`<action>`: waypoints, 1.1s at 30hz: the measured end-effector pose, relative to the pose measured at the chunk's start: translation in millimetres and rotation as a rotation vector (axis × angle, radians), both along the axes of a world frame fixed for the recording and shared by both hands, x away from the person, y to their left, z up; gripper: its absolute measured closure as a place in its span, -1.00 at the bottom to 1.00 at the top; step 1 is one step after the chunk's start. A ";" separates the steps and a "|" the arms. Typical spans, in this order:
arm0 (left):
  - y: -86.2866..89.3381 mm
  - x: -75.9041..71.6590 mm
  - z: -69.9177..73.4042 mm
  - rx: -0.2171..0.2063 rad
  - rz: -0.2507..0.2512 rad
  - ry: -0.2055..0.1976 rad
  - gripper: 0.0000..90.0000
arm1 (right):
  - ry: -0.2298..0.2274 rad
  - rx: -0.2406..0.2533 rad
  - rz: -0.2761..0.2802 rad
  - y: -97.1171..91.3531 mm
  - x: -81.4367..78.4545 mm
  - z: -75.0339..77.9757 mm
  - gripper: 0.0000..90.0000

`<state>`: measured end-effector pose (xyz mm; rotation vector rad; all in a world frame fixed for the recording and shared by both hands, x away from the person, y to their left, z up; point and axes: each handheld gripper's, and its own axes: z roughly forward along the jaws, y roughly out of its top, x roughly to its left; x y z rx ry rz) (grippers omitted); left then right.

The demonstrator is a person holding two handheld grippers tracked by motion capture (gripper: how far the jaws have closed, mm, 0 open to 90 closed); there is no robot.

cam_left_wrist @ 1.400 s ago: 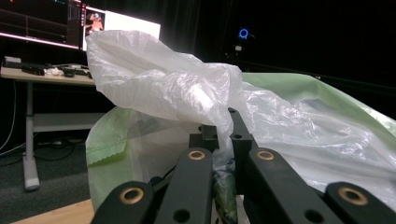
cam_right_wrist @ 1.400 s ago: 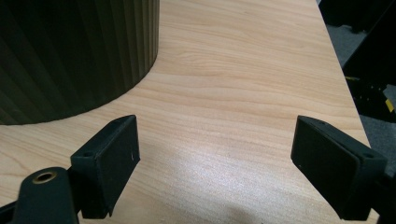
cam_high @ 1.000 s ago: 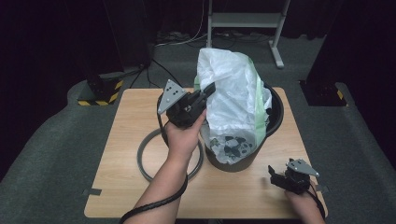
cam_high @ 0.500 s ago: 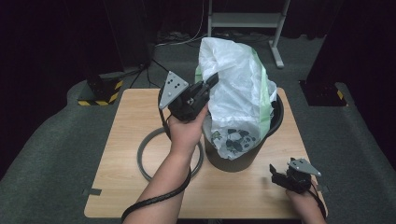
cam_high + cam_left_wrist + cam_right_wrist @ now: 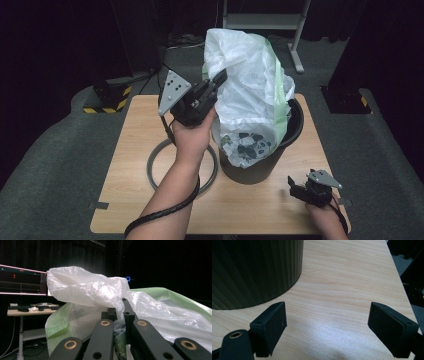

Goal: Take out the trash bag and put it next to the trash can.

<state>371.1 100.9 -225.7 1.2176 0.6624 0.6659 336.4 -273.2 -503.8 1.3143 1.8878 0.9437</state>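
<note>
Your left gripper (image 5: 218,80), jaws clamped on the thin white-and-green plastic bag (image 5: 250,90), holds it above the dark ribbed bin (image 5: 265,165). Light, limp, slippery: grip bunched film near the rim. Your right gripper (image 5: 296,186) rests wide open, empty.

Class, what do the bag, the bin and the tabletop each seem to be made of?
Bag: thin translucent plastic film, white with a green band; it crinkles and glints. Bin: dark, matte, ribbed wall, probably moulded plastic. Tabletop: pale wood grain, smooth with slight sheen; possibly laminate.
</note>
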 end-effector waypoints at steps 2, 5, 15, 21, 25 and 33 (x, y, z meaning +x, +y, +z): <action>4.2 -1.6 2.0 0.000 0.010 -0.007 0.99 | 0.000 0.000 0.002 0.5 0.0 0.1 -0.66; 11.3 -4.2 4.6 -0.014 0.022 -0.014 0.99 | 0.002 -0.001 0.002 1.4 0.6 -0.8 -0.66; 44.5 -17.6 14.5 -0.042 0.080 -0.045 1.00 | 0.006 -0.010 0.006 2.6 3.8 -3.0 -0.66; 62.5 -24.8 14.0 -0.044 0.113 -0.046 0.99 | 0.008 -0.024 0.014 5.3 5.5 -3.8 -0.66; 76.2 -30.8 11.8 -0.040 0.138 -0.045 0.99 | 0.012 -0.029 0.009 5.8 7.2 -4.8 -0.66; 104.1 -40.7 -1.4 -0.045 0.180 -0.029 0.99 | 0.021 -0.037 0.003 6.0 9.9 -6.3 -0.66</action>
